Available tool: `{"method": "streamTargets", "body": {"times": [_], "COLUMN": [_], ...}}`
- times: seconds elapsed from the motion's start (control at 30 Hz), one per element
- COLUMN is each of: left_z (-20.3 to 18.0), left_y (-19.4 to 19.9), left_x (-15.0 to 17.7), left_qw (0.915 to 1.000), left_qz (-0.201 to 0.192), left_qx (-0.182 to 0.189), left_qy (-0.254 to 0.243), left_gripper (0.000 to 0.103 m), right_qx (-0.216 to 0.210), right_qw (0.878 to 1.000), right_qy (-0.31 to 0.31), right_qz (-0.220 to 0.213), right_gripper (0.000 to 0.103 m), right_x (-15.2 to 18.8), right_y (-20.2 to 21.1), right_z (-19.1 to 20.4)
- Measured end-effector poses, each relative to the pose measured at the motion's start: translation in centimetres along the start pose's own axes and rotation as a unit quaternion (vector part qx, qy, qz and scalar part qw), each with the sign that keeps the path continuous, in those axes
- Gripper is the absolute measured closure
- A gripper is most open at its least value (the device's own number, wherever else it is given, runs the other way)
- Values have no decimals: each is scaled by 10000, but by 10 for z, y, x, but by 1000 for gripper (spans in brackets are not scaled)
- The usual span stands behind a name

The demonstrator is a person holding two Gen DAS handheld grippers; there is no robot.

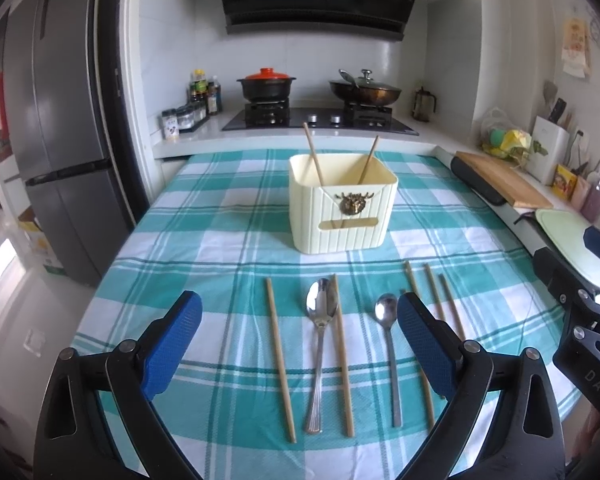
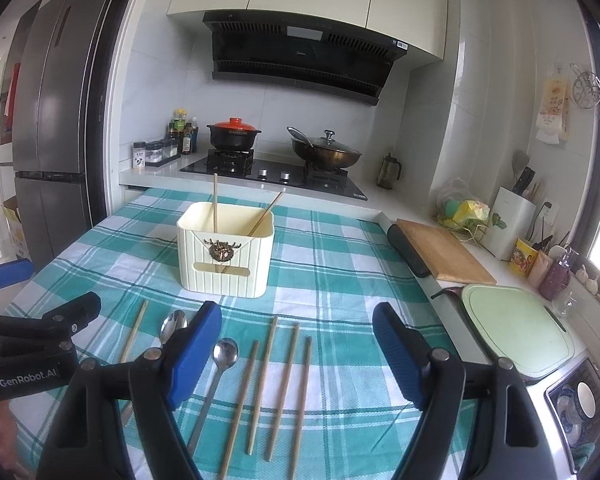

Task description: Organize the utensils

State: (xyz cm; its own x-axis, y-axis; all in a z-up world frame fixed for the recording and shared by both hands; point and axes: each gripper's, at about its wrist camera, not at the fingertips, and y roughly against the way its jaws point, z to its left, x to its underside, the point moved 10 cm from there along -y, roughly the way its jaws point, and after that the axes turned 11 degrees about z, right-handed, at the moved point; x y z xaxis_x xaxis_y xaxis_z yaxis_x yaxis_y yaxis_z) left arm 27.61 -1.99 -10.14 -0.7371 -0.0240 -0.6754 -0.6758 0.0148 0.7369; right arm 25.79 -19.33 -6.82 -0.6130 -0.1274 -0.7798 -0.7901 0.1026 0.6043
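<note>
A cream utensil box (image 1: pixel 342 205) stands on the teal checked tablecloth (image 1: pixel 228 216) with two chopsticks (image 1: pixel 313 153) leaning inside; it also shows in the right wrist view (image 2: pixel 225 256). In front of it lie a large spoon (image 1: pixel 320 344), a small spoon (image 1: pixel 389 344) and several loose chopsticks (image 1: pixel 280 356). My left gripper (image 1: pixel 300 340) is open and empty, hovering above the spoons. My right gripper (image 2: pixel 298 354) is open and empty above several chopsticks (image 2: pixel 286 384) and next to the small spoon (image 2: pixel 220 364). It shows at the right edge of the left wrist view (image 1: pixel 580 320).
A stove with a red-lidded pot (image 1: pixel 266 84) and a wok (image 1: pixel 365 90) stands behind the table. A fridge (image 1: pixel 60 128) is at the left. A wooden cutting board (image 2: pixel 440 252), a green board (image 2: pixel 516 328) and a knife block (image 2: pixel 508 224) line the right counter.
</note>
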Motion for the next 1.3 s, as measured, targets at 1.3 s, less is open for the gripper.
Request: {"method": "streamTargets", "body": {"times": [1.3], "left_z": [2], "left_y": [-24], "left_x": [10], "left_qw": [9997], "left_qz": [237], "left_qx": [-12], "left_qy": [-99], "left_gripper": [4], "right_qx": [172], "right_qw": [9992], "right_qy": [-34], "right_qz": [370], "right_gripper": [23], "right_x": [15], "right_y": [-27], "right_z": [-11]}}
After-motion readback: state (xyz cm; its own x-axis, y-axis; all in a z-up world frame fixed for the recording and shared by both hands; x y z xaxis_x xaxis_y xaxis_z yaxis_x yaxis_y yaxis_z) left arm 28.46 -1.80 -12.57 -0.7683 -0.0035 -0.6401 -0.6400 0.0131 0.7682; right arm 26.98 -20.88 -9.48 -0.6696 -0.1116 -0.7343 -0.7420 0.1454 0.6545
